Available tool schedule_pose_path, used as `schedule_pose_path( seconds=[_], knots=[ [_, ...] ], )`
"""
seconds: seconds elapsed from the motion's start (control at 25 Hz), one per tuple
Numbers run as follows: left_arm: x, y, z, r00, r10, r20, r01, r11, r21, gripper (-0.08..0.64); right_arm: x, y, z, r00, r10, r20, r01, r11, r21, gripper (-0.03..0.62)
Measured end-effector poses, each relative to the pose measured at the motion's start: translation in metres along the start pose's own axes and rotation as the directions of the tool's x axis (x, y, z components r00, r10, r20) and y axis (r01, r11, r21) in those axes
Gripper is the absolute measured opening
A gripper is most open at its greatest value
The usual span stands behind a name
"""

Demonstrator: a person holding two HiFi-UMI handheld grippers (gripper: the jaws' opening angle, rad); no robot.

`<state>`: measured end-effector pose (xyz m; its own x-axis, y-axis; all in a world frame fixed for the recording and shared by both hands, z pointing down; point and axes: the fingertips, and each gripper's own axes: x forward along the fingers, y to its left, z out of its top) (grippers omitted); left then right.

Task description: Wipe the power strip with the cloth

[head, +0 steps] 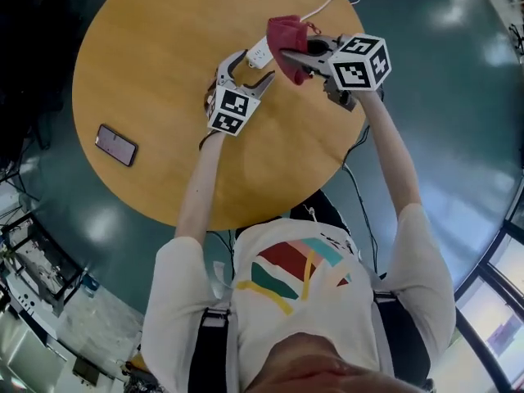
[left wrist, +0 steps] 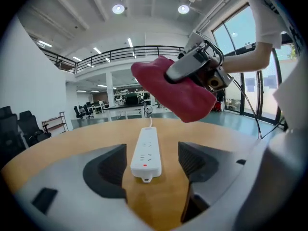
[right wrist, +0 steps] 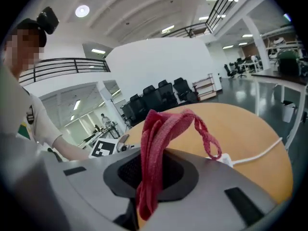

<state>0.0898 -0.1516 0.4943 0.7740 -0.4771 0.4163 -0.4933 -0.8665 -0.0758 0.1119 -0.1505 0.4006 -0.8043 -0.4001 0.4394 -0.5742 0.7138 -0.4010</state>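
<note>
While you leaned over the round table [head: 155, 64], your left gripper [head: 250, 70] stood wide open and empty, its jaws low over the wood. The near end of the strip [left wrist: 147, 153] showed between those spread jaws in the left gripper view. Bare table lay on either side of it, and neither pad pressed on it. The strip lay flat on the table, white, with its small red light toward you and its cable [head: 323, 6] running off the far end toward the table's edge.

Your right gripper [right wrist: 151, 170] was clenched on the cloth [right wrist: 154, 148]. The red fabric was pinched in folds between the jaws, with a bunch rising above them and a thin loop hanging to one side. In the left gripper view the cloth hung in the air above the strip's far end, clear of it. From the head view it covered that far end, so only the near part of the strip was seen beside your left gripper. The two grippers were near each other, left toward the strip's near end and right over its far end.

A phone [head: 116, 145] lay on the table, well apart to your left.
</note>
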Motion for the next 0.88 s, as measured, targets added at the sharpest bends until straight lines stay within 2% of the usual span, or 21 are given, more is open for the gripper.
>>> schedule_pose_path(
  seconds=[0.16, 0.32, 0.4, 0.52, 0.6, 0.68, 0.76, 0.88],
  knots=[
    [0.012, 0.028, -0.013, 0.999, 0.021, -0.035, -0.023, 0.997, -0.069, 0.357, 0.054, -0.026, -0.007, 0.978, 0.111, -0.174, -0.111, 0.994, 0.013, 0.04],
    [0.015, 0.024, -0.026, 0.996, 0.0, -0.092, -0.001, 1.0, -0.008, 0.25, 0.08, -0.036, -0.025, 0.942, 0.164, -0.292, -0.171, 0.985, 0.001, 0.039],
    [0.015, 0.024, -0.028, 0.995, -0.006, -0.099, 0.007, 1.0, 0.01, 0.244, 0.089, -0.04, -0.031, 0.924, 0.196, -0.327, -0.199, 0.98, 0.024, 0.038],
    [0.017, 0.025, -0.029, 0.995, -0.026, -0.101, 0.025, 1.0, -0.004, 0.245, 0.098, -0.04, -0.038, 0.898, 0.26, -0.356, -0.24, 0.965, 0.101, 0.04],
    [0.019, 0.026, -0.029, 0.994, -0.035, -0.104, 0.034, 0.999, -0.008, 0.245, 0.102, -0.044, -0.041, 0.891, 0.271, -0.363, -0.235, 0.962, 0.141, 0.04],
    [0.021, 0.028, -0.03, 0.994, -0.038, -0.107, 0.037, 0.999, -0.006, 0.247, 0.108, -0.054, -0.045, 0.894, 0.248, -0.373, -0.201, 0.966, 0.16, 0.04],
    [0.022, 0.031, -0.031, 0.993, -0.038, -0.11, 0.038, 0.999, 0.0, 0.247, 0.114, -0.066, -0.051, 0.897, 0.214, -0.388, -0.16, 0.973, 0.166, 0.04],
    [0.021, 0.034, -0.035, 0.993, -0.046, -0.111, 0.047, 0.999, 0.001, 0.247, 0.123, -0.071, -0.054, 0.9, 0.196, -0.39, -0.141, 0.976, 0.164, 0.04]
  ],
)
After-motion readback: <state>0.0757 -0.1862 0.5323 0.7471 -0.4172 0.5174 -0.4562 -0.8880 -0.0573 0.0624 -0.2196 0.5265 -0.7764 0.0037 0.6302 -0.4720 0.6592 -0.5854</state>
